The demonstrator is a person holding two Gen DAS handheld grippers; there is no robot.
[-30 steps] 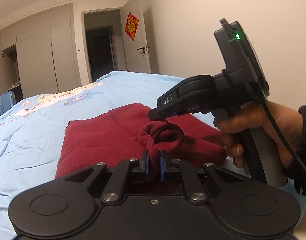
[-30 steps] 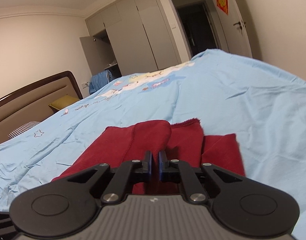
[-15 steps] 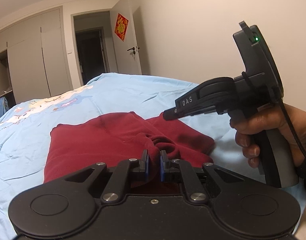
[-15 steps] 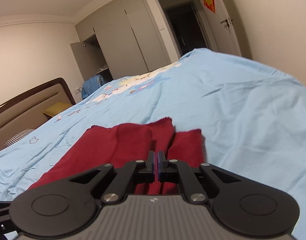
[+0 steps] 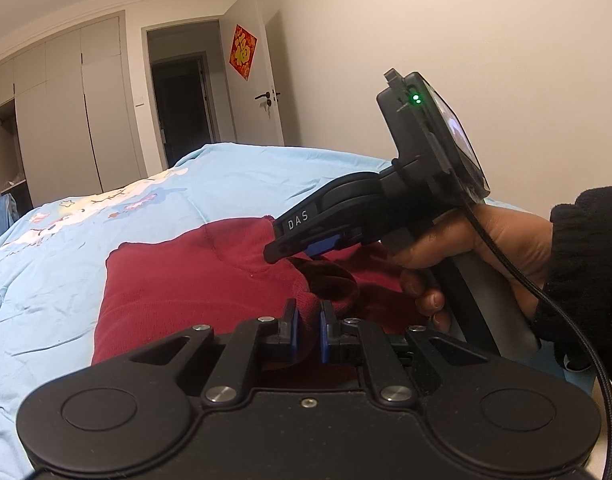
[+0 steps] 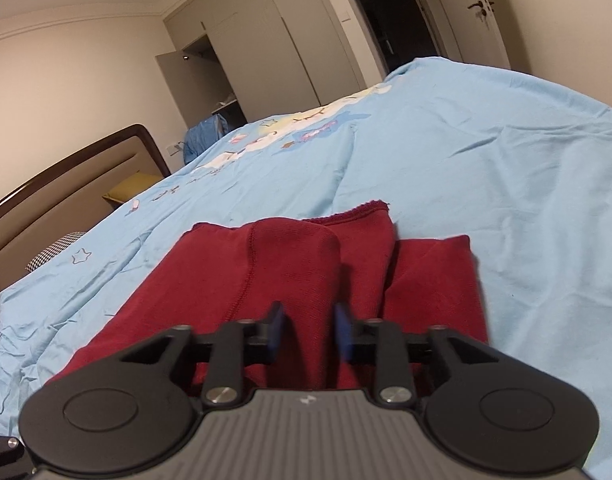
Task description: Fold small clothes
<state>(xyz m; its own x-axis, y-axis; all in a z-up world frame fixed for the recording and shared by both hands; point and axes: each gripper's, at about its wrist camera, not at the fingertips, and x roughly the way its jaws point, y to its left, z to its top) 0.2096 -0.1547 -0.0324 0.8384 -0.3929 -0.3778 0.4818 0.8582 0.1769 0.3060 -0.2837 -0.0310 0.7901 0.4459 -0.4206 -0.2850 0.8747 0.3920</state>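
Observation:
A dark red garment [image 5: 186,280] lies partly folded on the light blue bed cover [image 5: 46,280]. My left gripper [image 5: 308,328] is shut on a bunched edge of it at the near side. In the left wrist view a hand [image 5: 498,248] holds my right gripper [image 5: 276,254] just above the cloth, to the right. From the right wrist view the right gripper [image 6: 309,334] stands open, its blue pads apart over a lengthwise fold of the red garment [image 6: 286,272]. The fold lies below and between the fingers, not pinched.
The blue bed cover [image 6: 506,180] spreads wide to the right and far side. A brown headboard [image 6: 66,184] and a checked pillow [image 6: 54,248] are at the left. A wardrobe [image 6: 266,40] and a dark doorway [image 5: 182,108] stand behind the bed. A black cable [image 5: 566,320] hangs from the right gripper.
The right gripper's fingers have opened and let go of the red fold that they pinched half a second ago. The left gripper stays shut on the cloth.

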